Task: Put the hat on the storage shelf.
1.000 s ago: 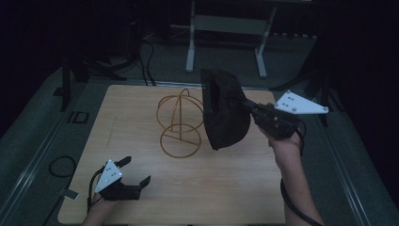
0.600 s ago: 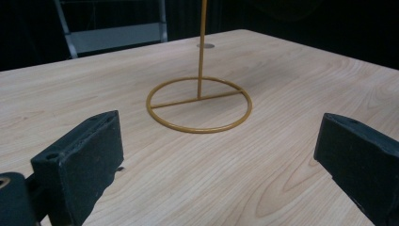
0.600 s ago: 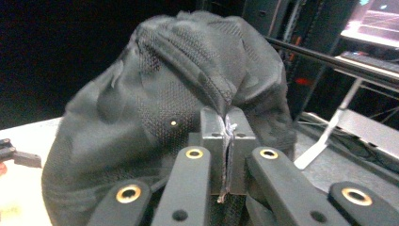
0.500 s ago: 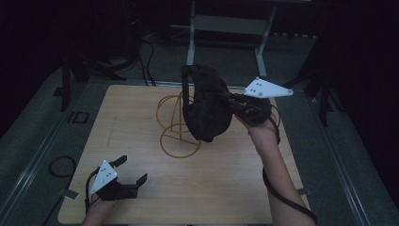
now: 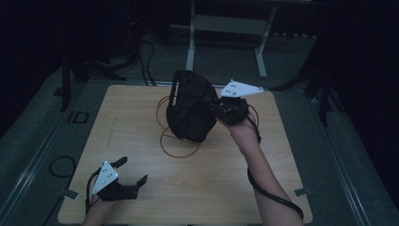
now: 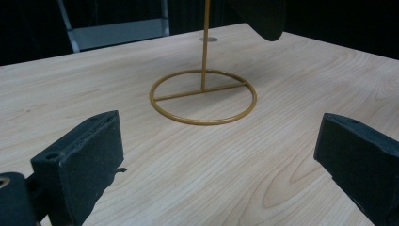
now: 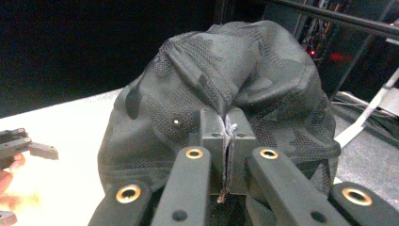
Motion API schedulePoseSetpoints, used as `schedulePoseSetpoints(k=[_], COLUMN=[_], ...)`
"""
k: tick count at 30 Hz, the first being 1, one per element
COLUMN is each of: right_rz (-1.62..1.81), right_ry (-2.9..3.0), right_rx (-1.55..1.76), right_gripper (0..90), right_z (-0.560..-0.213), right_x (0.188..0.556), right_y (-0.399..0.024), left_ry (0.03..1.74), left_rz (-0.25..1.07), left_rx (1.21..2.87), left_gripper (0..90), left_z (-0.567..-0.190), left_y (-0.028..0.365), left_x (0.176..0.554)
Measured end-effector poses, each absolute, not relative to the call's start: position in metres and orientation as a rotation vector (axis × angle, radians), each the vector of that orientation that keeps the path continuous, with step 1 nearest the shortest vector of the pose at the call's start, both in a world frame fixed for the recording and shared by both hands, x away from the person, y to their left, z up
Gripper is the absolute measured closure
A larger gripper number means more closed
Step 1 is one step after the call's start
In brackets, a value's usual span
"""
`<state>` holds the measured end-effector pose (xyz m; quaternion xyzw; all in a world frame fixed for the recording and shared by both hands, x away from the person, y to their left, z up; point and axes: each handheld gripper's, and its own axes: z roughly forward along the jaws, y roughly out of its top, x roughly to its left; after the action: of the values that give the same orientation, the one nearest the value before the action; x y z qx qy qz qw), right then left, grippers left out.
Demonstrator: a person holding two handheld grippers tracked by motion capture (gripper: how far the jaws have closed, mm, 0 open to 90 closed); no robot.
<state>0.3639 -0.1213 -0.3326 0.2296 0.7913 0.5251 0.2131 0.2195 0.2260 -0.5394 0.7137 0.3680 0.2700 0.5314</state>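
- Black mesh-fabric cap (image 5: 190, 107) — held aloft at the centre of the high view, pinched by the right hand-held gripper (image 5: 217, 107); in the right gripper view the two jaws are pressed together on a fold of the fabric (image 7: 227, 129), so this hand-held gripper is clenched on the cap.
- Gold wire stand (image 5: 178, 141) — directly under and behind the cap in the high view; its ring base (image 6: 203, 96) lies flat on the pale wooden surface (image 5: 141, 141), and its upright rod (image 6: 205, 44) rises toward the top centre of the left gripper view, where the cap's lower edge (image 6: 263, 16) hangs just to the right of it.
- Key relation — the cap lies to the left of the right hand-held gripper in the high view, overlapping the stand's top; whether it touches the wire cannot be told. Judged from this, seating the cap calls for lining it up over the rod and lowering.
- Left hand-held gripper (image 5: 129, 176) — at the lower left of the high view, jaws spread wide and empty, well apart from the stand; the right hand is clearly the nearer one.
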Motion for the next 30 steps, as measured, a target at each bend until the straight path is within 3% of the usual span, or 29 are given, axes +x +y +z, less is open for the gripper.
schedulePoseSetpoints(k=[20,26,29,30], right_rz=[1.401,1.424,1.427,1.439], right_ry=[2.252,2.235,2.230,2.243], right_rx=[0.667,0.685,0.678,0.679], right_gripper=[87.0,71.1,69.1,63.2], right_z=[-0.354,-0.358,-0.359,-0.358], right_x=[0.380,0.382,0.381,0.381], right_y=[-0.090,-0.085,-0.084,-0.083], left_ry=[0.873,0.873,0.870,0.869], left_rz=[0.634,0.633,0.628,0.621], left_rx=[1.682,1.681,1.683,1.678], left_gripper=[2.3,2.3,2.3,2.3], left_z=[-0.538,-0.538,-0.538,-0.539], left_y=[0.229,0.230,0.230,0.230], left_x=[0.218,0.217,0.217,0.217])
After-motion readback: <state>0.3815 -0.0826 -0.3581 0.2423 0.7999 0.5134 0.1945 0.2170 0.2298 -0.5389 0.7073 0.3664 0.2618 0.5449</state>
